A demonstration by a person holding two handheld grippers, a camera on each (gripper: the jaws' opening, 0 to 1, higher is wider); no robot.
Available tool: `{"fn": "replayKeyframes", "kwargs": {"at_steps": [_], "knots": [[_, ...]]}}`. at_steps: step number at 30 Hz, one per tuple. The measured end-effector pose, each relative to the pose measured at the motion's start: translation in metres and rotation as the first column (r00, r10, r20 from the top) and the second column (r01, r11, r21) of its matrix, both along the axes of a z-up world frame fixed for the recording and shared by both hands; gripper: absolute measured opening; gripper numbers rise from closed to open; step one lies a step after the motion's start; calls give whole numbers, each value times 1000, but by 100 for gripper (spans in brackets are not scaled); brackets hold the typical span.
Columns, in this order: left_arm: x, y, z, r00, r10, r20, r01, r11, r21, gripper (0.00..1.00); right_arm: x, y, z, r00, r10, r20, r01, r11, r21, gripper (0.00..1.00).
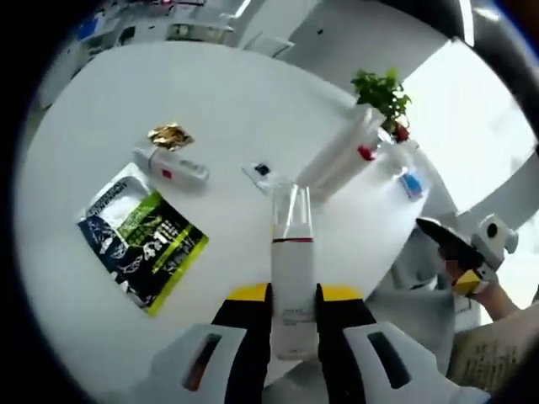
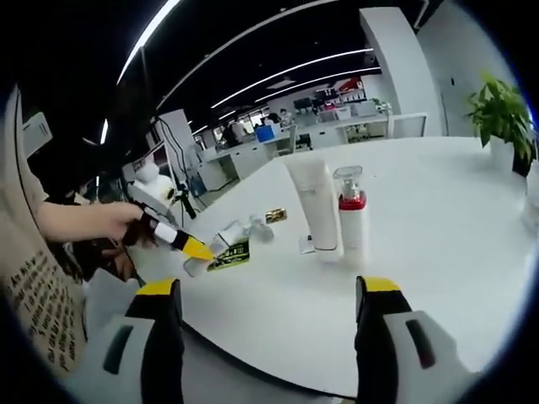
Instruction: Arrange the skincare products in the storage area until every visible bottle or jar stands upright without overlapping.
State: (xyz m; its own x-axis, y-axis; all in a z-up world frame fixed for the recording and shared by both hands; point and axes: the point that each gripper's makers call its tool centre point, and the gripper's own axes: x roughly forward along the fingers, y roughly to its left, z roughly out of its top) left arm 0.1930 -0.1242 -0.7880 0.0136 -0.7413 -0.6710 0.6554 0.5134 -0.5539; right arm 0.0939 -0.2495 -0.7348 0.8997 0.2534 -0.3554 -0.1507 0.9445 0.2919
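My left gripper [image 1: 294, 296] is shut on a white bottle [image 1: 291, 257] with a red band and a clear cap, held above the round white table [image 1: 227, 93]. Beyond it stand a tall white tube [image 1: 335, 156] and a pump bottle with a red collar [image 1: 367, 150], side by side. Another white tube [image 1: 171, 164] lies flat at the left. In the right gripper view the standing tube [image 2: 314, 206] and pump bottle [image 2: 351, 220] are ahead of my open right gripper [image 2: 269, 328]. The left gripper [image 2: 181, 242] comes in from the left, held by a hand.
A green, black and white sachet pack [image 1: 143, 236] lies flat near the front edge. A gold wrapper [image 1: 169, 135] and a small sachet [image 1: 263, 172] lie nearby. A potted plant [image 1: 383, 93] and a blue-labelled bottle [image 1: 410, 181] stand at the table's far right. Office desks fill the background.
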Motion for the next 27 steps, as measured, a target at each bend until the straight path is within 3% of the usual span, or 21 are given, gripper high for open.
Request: {"fn": "replayKeyframes", "kwargs": {"at_steps": [5,10,14,20,27], "knots": [[-12,-7,21,1000,-29,-9,28,997,-66,16,9,11,14,999,35,36,-37,998,51,81],[-26,-16,46,997,-67,-40,59,980,-191,16,17,28,34,989,102,109,-114,987,110,80],[-42,-21,64,990,-143,-7,136,953,-271,16,21,41,41,979,158,127,-175,975,138,76],[-64,-28,95,980,-200,20,189,884,-427,16,28,57,58,964,203,172,-234,954,186,73],[-82,-27,118,971,-233,46,224,833,-506,16,30,76,79,939,257,229,-310,920,238,64]]}}
